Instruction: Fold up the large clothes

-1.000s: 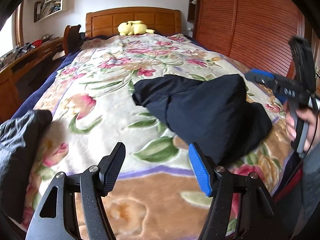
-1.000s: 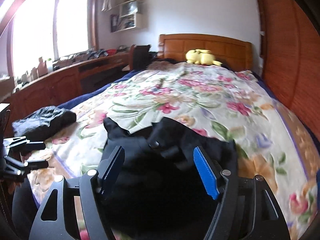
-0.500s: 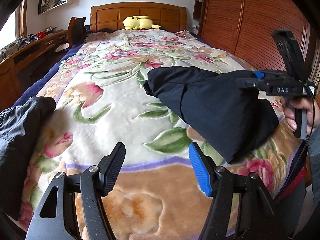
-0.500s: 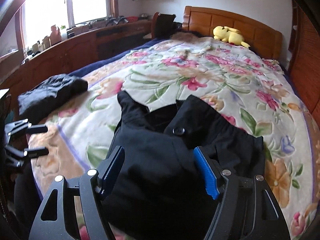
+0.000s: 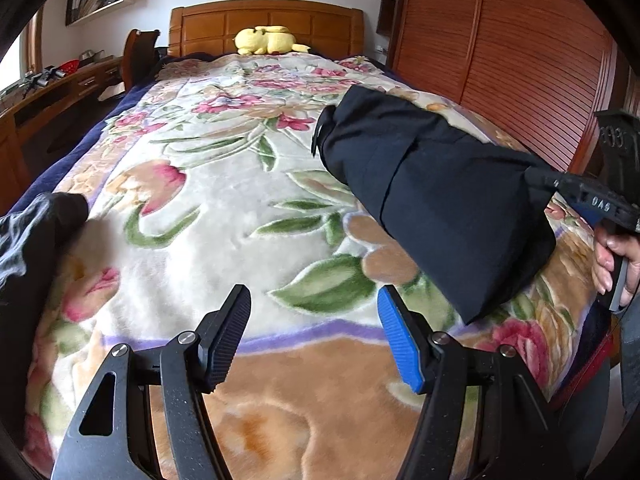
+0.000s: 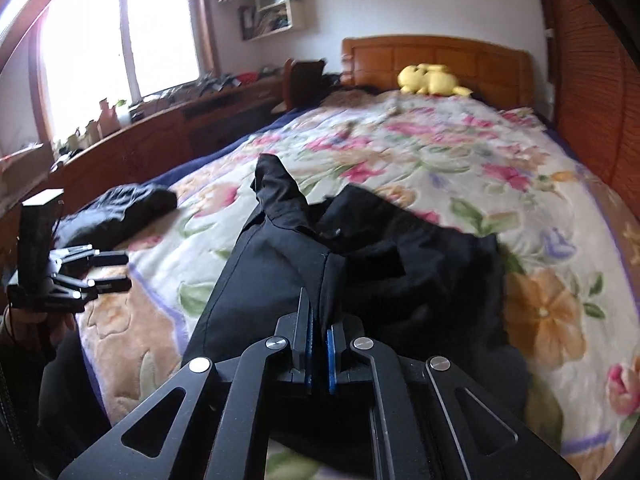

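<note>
Your right gripper (image 6: pixel 319 344) pinches only a thin edge of the black garment (image 6: pixel 360 264) at lower centre; it may slip; your left gripper (image 5: pixel 314 336) fingers stand open, empty.

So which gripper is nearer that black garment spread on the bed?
The right. The right gripper is shut on an edge of the black garment. The left gripper hangs open over the bare floral blanket, apart from the garment.
</note>
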A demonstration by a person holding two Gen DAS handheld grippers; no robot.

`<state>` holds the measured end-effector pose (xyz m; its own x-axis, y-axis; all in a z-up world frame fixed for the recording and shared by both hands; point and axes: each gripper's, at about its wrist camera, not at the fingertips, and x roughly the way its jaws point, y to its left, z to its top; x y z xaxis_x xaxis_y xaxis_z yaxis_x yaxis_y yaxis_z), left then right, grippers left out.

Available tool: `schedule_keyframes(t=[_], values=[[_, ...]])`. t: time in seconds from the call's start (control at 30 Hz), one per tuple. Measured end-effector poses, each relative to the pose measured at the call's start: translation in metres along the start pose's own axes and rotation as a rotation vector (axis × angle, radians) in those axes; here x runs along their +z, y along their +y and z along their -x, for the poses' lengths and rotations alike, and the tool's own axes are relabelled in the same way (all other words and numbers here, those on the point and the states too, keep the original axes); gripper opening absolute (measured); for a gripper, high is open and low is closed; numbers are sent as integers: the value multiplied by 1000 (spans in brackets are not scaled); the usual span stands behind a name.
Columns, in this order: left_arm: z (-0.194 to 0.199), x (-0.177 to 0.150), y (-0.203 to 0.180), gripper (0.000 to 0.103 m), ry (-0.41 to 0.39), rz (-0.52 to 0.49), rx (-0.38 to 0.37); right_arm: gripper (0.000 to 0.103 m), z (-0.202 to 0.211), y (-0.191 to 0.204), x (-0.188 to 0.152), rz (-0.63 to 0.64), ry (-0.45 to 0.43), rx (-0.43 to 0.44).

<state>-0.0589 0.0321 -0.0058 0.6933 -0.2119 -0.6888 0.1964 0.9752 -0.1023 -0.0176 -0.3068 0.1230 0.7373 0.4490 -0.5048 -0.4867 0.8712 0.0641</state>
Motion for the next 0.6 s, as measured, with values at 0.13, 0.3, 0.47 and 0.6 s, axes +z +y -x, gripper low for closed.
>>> schedule_keyframes(t=[0.13, 0.3, 0.47, 0.6], values=[[-5, 10, -13, 67, -12, -28, -22, 4, 40, -2, 1, -2, -93, -72], [-8, 28, -30, 67, -43, -60, -55, 4, 75, -23, -26, -63, -71, -233], [-17, 44, -50, 67, -59, -90, -92, 4, 57, -49, -80, -149, 128, -298], [-23, 48, -68, 67, -55, -111, -119, 4, 54, -44, -85, -162, 144, -303]])
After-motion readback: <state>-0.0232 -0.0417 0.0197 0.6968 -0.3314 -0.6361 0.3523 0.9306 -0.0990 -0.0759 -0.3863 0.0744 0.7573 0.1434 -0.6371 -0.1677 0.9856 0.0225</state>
